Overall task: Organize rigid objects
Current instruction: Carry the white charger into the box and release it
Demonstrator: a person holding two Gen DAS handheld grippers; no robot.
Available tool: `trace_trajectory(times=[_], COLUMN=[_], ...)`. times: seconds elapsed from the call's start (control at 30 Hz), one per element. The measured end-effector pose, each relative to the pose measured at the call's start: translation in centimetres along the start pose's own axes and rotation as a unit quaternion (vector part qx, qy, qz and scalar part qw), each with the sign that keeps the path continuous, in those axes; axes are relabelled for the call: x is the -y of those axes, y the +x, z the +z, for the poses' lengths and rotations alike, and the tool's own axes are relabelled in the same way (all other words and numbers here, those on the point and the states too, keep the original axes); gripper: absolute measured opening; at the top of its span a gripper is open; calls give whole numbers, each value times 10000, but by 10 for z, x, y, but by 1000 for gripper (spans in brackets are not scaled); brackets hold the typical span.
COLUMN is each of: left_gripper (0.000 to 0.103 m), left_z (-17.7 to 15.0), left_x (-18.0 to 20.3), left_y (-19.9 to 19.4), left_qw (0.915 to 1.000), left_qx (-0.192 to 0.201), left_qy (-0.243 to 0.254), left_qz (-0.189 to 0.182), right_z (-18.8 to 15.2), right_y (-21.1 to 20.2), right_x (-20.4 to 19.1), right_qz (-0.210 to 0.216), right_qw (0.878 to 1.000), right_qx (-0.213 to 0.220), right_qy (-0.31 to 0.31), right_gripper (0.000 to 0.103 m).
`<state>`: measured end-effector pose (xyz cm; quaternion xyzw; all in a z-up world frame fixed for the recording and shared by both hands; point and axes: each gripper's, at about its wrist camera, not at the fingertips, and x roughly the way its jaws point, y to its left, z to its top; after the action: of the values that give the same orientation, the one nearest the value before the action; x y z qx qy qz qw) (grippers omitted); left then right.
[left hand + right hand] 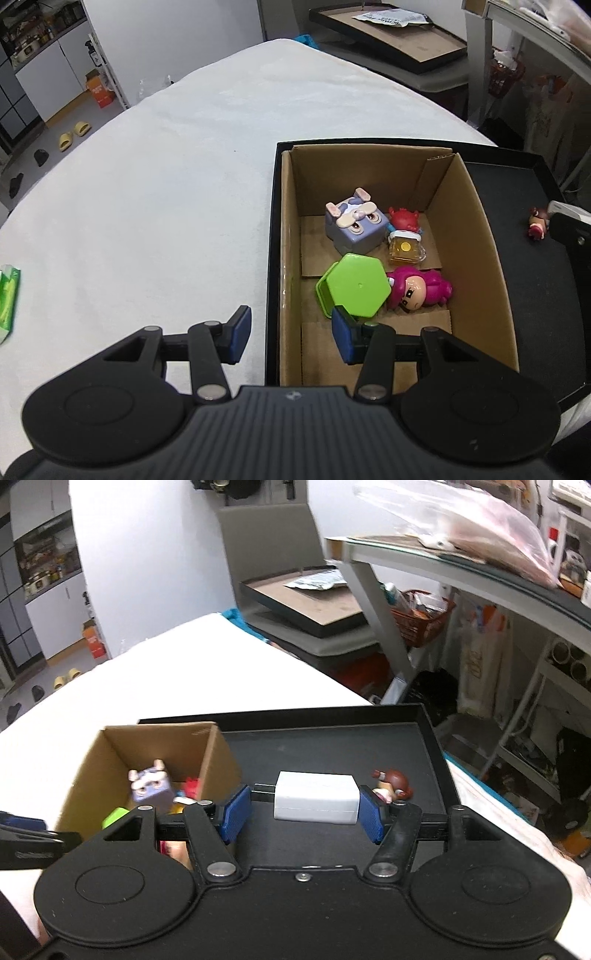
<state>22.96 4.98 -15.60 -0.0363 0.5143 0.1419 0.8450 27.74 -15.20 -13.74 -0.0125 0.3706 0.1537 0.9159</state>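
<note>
A cardboard box (469,236) stands in a black tray (524,273). In it lie a green hexagonal box (354,288), a grey-blue rabbit cube (354,225), a red toy (404,218), a yellow toy (404,251) and a pink figure (421,291). My left gripper (291,336) is open and empty, straddling the box's near-left wall. My right gripper (303,812) is open with a white charger (316,801) between its pads, touching the right pad only. A small brown-haired figure (393,784) stands on the tray (332,746) behind the right pad.
A white cloth covers the table (166,184). A green packet (7,299) lies at the far left edge. Behind the table are a grey chair holding a black tray (306,605), a desk with bags (461,554) and an orange basket (421,616).
</note>
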Motion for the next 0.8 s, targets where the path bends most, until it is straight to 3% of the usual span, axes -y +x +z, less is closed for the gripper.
trace_trajectory(times=[0.33, 0.57, 0.8], left_gripper=[43, 38, 9], left_z=[-7, -8, -10], left_x=[-14, -23, -32], left_y=[1, 3, 9], left_qw=[9991, 9977, 9952], left_qx=[73, 96, 11], left_qy=[-193, -340, -527], left_qz=[-368, -581, -827], right_z=[6, 13, 18], right_y=[-9, -5, 6], right_x=[-44, -73, -97], right_qz=[160, 505, 854], right_qw=[9991, 9979, 9951], right_qx=[92, 14, -187], right_qy=[-371, -406, -454], right_gripper=[61, 61, 61])
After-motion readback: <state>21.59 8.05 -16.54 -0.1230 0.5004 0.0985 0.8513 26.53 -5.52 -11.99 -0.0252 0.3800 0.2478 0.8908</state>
